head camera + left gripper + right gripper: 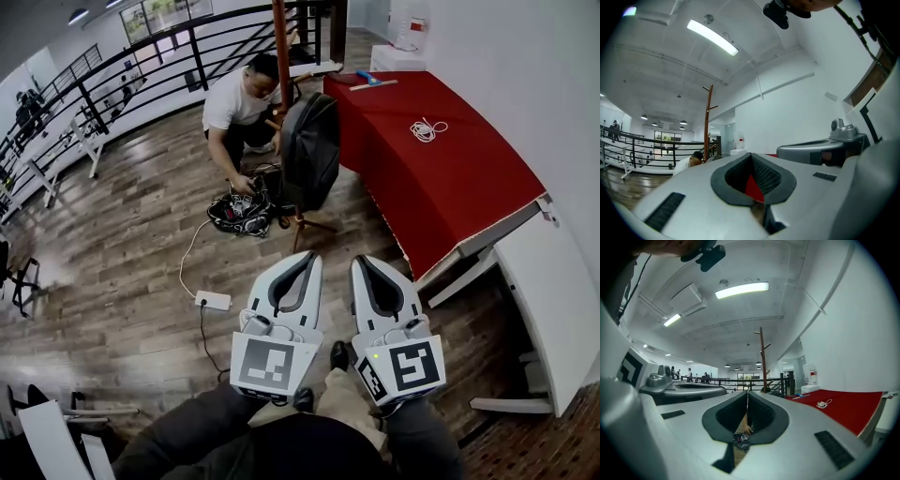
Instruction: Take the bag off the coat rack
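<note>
left tongs (307,260): the jaws are closed tip to tip and nothing is held; they are pointed level toward the rack.
right tongs (364,262): the jaws are likewise brought together, with only a thin slit left between the pads; nothing is held.
bag: the black fabric backpack (310,150) is hung on the reddish-brown wooden coat rack (281,56), its lower end near the rack's feet. it is well apart from both tongs, ahead of them across the wood-plank floor (122,234).
beside the rack: a crouching person in a white shirt (236,101) is seen just left of the backpack, hands at a tangle of dark cables (242,211). a long surface covered in red cloth (450,197) stands to the right, with a coiled white cable (427,129) lying on it.
step in hand: the approach is judged to be the current step; the backpack has not yet been touched.
next move: the gap is to be closed, the jaws opened, and a strap or top loop taken and lifted clear of its peg. room is to be left for the crouching person.
head view only: the backpack itself is shown, along with its separation from the tongs.
gripper views only: the top of the coat rack (708,112), with its branching pegs, is shown against the ceiling; it is cut off in the head view. the backpack is not made out there.
</note>
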The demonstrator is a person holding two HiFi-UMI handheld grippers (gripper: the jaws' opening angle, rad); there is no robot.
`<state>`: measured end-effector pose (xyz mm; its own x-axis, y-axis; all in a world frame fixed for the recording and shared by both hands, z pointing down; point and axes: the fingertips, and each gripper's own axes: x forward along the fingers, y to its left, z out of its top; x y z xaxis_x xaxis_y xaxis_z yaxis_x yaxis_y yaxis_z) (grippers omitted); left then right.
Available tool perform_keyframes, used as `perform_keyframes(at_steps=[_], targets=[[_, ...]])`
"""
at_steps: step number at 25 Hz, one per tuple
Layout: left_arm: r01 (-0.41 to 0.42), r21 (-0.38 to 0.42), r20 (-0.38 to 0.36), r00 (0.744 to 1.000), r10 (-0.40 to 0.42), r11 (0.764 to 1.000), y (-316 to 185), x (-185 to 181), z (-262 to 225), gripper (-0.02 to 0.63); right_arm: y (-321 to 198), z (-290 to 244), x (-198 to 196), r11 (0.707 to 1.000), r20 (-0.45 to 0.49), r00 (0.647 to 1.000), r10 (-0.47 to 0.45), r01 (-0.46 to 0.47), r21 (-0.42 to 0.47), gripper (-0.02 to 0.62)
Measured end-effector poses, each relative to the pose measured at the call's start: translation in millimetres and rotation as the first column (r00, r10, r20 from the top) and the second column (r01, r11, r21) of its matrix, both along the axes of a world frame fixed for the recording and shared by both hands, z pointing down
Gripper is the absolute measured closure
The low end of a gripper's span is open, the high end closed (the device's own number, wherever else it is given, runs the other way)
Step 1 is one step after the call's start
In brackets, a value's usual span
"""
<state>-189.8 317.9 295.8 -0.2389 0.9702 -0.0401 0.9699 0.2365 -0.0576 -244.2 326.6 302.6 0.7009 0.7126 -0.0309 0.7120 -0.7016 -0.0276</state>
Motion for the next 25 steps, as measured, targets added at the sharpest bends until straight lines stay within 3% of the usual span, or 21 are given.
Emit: perform_keyframes(at_steps=[15,25], targets=[[0.062,0.084,-0.010,0.998,-0.061,0.995,156,-23,31,0.598,156,34,-18,0.994,-0.010,0.997,-0.080,0.080,0.080,0.588],[0.146,0.068,-0.026,0.989,-0.144,0.987,216,-12,24,0.598,226,29,-12,0.987,-0.013,0.990,-0.142,0.143,0.071,0.588]])
